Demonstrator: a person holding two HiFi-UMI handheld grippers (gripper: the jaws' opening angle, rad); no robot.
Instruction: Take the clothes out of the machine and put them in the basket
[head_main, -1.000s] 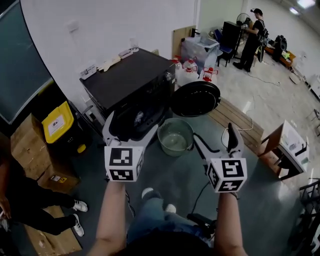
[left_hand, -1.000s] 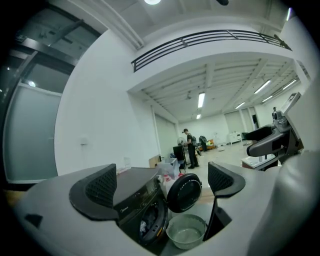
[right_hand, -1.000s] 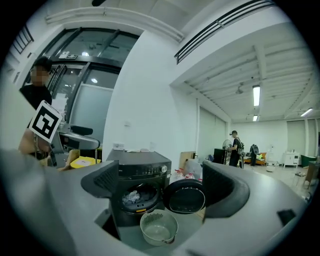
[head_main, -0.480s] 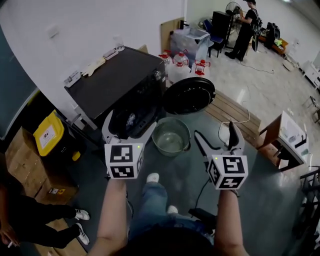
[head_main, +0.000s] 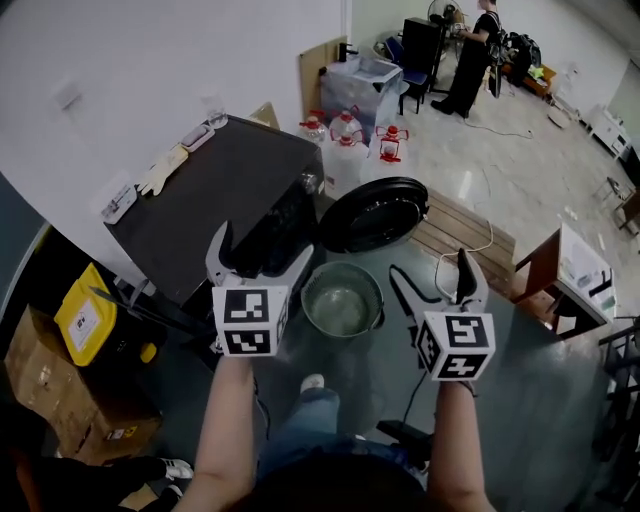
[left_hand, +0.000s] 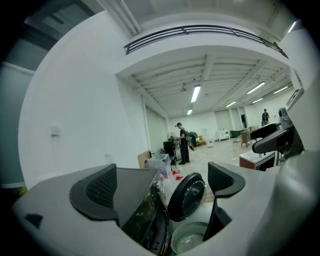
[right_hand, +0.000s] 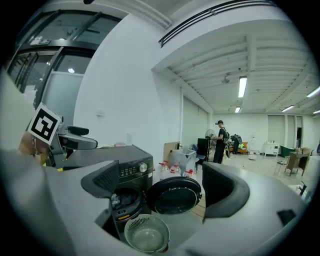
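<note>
Clothes (right_hand: 116, 200) lie in the drum of the dark machine (head_main: 215, 200); its door (head_main: 372, 213) is swung open and nothing is out yet. The green basket (head_main: 341, 297) sits empty on the floor just below the opening. Over the last second the person has stepped nearer, so I judge this the approach. Left gripper (head_main: 262, 250) and right gripper (head_main: 428, 268) are both spread wide, holding nothing, short of the drum.

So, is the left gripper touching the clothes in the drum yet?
Apart. In the left gripper view the left gripper has open jaws around empty air, the machine farther ahead; the clothes lie inside its drum.
</note>
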